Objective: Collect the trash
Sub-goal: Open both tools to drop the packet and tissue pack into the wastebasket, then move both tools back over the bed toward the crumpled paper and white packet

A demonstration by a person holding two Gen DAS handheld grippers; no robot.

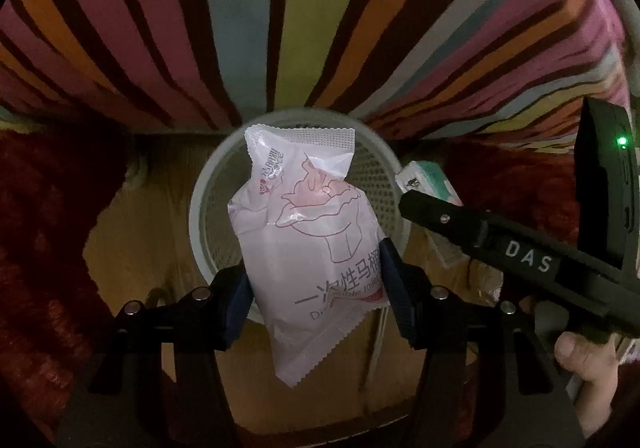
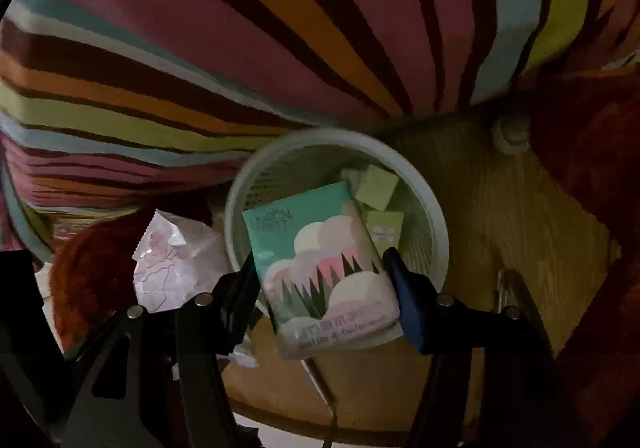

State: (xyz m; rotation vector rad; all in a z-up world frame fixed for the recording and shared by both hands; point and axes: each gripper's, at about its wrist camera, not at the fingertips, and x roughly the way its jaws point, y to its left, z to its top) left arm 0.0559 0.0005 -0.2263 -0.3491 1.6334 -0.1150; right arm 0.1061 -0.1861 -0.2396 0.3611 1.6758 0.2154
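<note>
my left gripper (image 1: 316, 288) pinching white plastic packet (image 1: 308, 248), right gripper (image 2: 324, 288) clamping teal tissue pack (image 2: 320, 268), both over round white mesh bin (image 2: 436, 232)

You hold a glossy, crinkled plastic packet (image 1: 308, 248) over the matt perforated plastic bin (image 1: 374, 183); beside that bin lie smooth wooden floor (image 2: 512, 215), striped woven cloth (image 1: 280, 7) and shaggy red rug (image 1: 48, 207).

both wrists: steeply down, close | shared: mesh bin (image 1: 202, 187) (image 2: 438, 248)
</note>
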